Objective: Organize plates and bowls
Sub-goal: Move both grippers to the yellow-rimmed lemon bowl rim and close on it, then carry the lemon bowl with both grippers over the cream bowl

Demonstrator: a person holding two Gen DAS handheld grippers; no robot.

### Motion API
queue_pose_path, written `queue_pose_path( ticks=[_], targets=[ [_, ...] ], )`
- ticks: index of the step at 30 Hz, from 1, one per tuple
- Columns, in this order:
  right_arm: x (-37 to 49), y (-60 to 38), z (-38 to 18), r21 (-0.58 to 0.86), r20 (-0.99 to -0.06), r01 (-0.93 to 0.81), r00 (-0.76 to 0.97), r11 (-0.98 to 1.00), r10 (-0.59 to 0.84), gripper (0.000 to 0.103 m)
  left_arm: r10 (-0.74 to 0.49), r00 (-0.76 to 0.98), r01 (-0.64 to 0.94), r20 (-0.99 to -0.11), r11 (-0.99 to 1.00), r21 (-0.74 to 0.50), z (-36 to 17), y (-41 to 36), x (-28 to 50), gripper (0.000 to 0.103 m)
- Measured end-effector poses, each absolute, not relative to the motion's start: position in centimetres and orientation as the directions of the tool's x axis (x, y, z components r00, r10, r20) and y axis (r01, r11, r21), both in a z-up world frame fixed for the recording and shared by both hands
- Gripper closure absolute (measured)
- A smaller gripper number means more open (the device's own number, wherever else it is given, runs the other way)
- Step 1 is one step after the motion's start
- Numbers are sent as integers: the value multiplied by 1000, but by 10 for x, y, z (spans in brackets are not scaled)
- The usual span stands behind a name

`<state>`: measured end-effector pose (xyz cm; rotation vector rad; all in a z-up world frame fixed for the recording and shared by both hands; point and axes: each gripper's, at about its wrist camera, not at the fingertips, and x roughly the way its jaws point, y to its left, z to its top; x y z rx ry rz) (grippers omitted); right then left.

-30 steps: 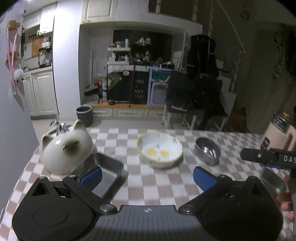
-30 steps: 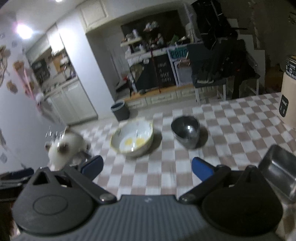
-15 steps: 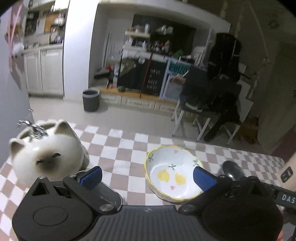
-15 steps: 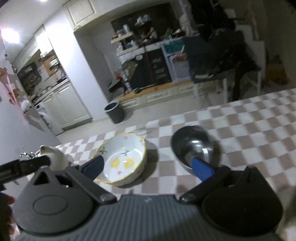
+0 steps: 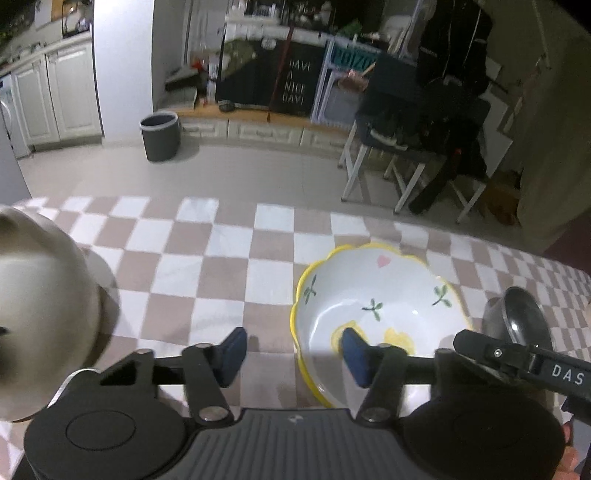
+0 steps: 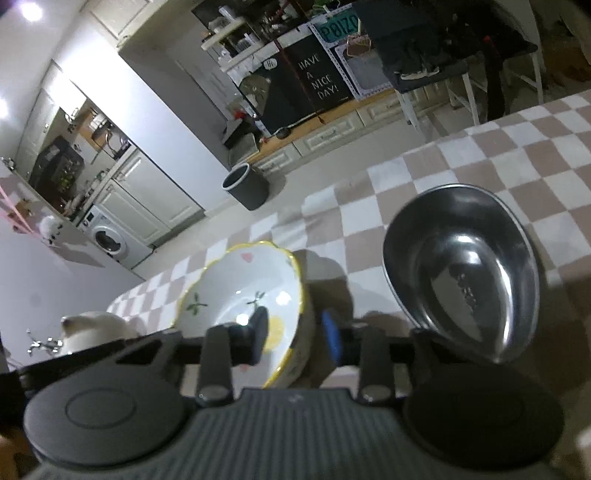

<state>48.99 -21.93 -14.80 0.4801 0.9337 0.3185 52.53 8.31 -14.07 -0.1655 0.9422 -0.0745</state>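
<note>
Behind table: chalkboard [image 6: 318,85] reads "HAVE A NICE DAY!"

A pale tiled floor [image 5: 258,173] ran back to white cupboards [image 5: 55,96] and a dark bin [image 5: 160,136]. A blackboard [image 6: 317,85] stood on a low wooden bench [image 5: 255,110] — shelves above it cluttered. A washing machine [image 6: 110,240] sat under the counter. Dark clothes hung over a white-legged chair [image 5: 417,122] — ceiling lights [image 6: 31,9] glared.

Bare checked cloth [image 5: 221,258] lies between cat jar [image 5: 40,321] and painted bowl [image 5: 373,295]
</note>
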Motion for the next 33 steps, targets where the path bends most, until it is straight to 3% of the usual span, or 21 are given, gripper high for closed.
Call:
queue_pose_path(
  ticks=[1,3,7,9,18,33],
  targets=[
    [493,-217,-150,518,-691,-63,557,853,461,71,-136,580,-8,-803,985,-172,-144,83,528,57],
    [498,-212,-152,499,-702,-78,547,863,455,71,-131,572,-14,-809,986,-169,-150,82,530,78],
    [503,-200,-153,416,-739,-68,556,907,381,82,-162,583,-8,-796,979,-205,-150,84,529,93],
    [504,-198,-155,425,-739,-72,549,903,392,87,-140,587,10,-798,986,-166,-148,78,527,93],
    [485,-203,-136,387,-765,-94,523,917,376,91,-141,587,21,-797,987,-160,-127,72,496,95],
    [393,-238,-46,378,-698,-164,596,911,397,91,-146,682,39,-716,986,-163,-20,36,383,95]
  ],
)
